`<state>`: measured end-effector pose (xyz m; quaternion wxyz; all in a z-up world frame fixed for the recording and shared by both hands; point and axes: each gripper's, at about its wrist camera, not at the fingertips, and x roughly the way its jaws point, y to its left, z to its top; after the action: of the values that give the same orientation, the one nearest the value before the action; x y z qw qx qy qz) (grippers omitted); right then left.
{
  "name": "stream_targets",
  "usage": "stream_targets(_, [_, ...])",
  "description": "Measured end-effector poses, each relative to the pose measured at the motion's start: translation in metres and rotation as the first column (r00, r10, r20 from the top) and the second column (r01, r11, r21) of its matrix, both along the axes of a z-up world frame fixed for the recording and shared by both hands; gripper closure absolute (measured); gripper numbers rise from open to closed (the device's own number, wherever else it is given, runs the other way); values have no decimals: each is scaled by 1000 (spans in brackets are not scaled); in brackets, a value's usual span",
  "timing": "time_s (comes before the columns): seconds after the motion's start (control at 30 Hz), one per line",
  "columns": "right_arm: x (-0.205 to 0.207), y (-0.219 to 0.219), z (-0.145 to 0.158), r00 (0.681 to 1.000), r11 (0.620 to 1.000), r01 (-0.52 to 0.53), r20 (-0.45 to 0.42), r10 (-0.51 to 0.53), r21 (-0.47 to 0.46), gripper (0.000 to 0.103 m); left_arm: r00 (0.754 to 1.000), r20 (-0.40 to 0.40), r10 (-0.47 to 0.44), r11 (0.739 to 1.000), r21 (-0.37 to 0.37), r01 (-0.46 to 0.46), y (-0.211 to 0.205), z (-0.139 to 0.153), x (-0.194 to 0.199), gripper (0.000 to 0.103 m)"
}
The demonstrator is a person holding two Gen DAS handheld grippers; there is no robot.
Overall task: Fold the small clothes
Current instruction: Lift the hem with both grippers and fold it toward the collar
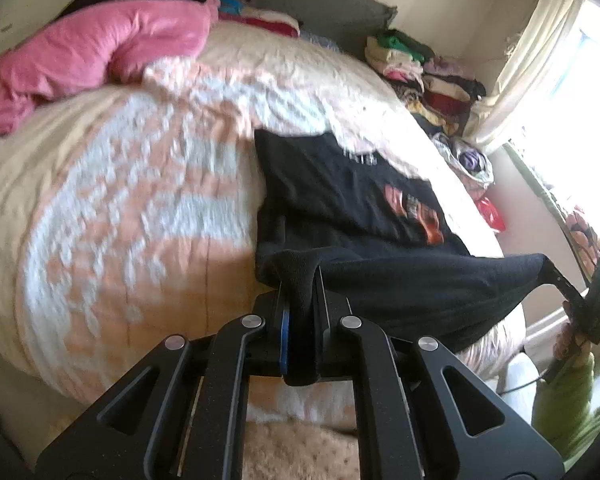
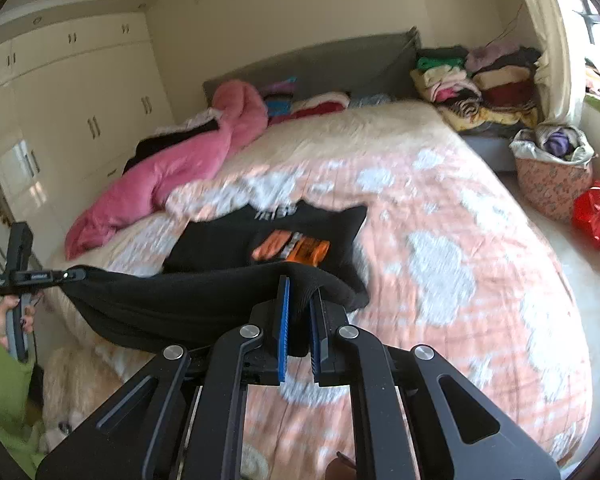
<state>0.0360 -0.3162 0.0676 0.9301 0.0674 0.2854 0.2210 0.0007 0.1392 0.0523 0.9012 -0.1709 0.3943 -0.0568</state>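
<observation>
The black cotton T-shirt with an orange print is spread on the peach-and-white quilted bed, its near hem raised. One hem corner is clenched in the left gripper, the other in the right gripper. The hem should be kept taut and level while carried over the print. Open quilt lies beyond; the pink padded jacket is well apart.

The right gripper clamps one corner of the black garment; the left gripper clamps the opposite corner above the bed.
</observation>
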Motion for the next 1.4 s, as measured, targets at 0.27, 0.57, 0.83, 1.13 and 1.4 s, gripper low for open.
stream_targets(0.27, [30,-2,18,998,999,44,51,-45,23,95,997,73,30,999,20,-32,-2,27,28,100])
stream_targets(0.57, [60,6,33,993,997,79,91,-80,13,95,989,128,67,997,35,-72,-2,46,60,100])
stream_targets(0.83, [94,14,33,989,994,111,95,-111,7,95,984,131,117,993,7,-119,5,42,94,100])
stream_targets(1.13, [133,17,18,986,987,159,55,-159,-3,95,977,144,158,986,26,-163,3,32,129,100])
stream_targets(1.4, [175,22,-10,979,978,204,-15,-205,-33,95,974,138,182,978,72,-194,-4,16,166,100])
